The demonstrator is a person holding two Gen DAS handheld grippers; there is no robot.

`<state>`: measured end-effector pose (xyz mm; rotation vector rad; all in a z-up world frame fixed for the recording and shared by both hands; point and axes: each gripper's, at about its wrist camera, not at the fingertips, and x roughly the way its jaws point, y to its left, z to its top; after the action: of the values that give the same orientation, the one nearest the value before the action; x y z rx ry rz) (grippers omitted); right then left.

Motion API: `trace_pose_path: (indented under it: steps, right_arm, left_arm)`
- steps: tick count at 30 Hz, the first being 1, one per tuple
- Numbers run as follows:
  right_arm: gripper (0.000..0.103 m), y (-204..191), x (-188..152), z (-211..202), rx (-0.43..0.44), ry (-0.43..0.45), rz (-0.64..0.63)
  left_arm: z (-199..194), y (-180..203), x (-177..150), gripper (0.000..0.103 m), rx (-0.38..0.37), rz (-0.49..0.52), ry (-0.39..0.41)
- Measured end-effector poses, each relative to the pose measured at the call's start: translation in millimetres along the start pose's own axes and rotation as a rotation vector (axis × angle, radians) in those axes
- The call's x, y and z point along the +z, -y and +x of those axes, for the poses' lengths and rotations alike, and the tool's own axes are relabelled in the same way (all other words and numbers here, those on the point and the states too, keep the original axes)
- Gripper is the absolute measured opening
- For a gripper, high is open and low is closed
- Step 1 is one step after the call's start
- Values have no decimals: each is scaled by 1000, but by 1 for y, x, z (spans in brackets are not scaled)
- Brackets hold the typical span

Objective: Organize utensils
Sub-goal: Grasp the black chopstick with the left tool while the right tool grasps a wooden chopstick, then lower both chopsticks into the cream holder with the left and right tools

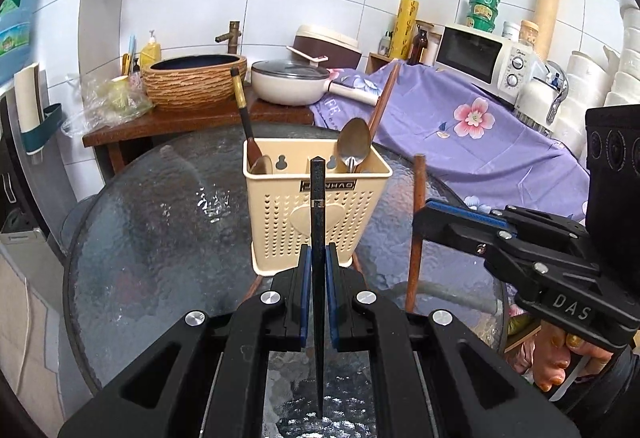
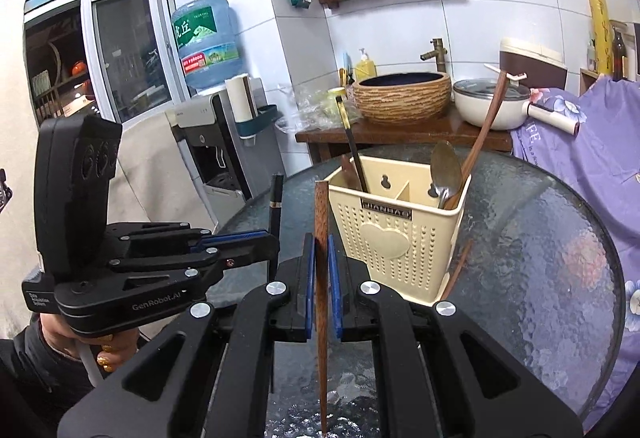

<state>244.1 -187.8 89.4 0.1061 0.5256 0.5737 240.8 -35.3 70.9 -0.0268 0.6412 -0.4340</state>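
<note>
left tool [image 1: 318, 270] clamps black chopstick [image 1: 318, 238] upright | right tool [image 1: 430, 215] grips brown chopstick [image 1: 416, 230] | cream holder [image 1: 316, 205] on glass bench [image 1: 160, 238], behind both chopsticks

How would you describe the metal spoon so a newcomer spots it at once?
Start at the round glass table and find the cream perforated utensil holder standing on it. In its right compartment stands the metal spoon, bowl upward, next to a brown chopstick. It is the only shiny, wide-bowled piece among thin sticks.

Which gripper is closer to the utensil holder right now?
Hard to call; neither is clearly nearer. The left gripper, shut on a black chopstick, faces the holder front-on. The right gripper, shut on a brown chopstick, sits off its front-left corner.
</note>
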Motion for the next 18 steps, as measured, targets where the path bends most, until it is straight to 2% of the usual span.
trace_pose_path:
  steps: [18]
  right_arm:
    - [8, -6, 34, -17, -14, 51, -41]
  left_arm:
    - [-18, 5, 25, 7, -9, 6, 61]
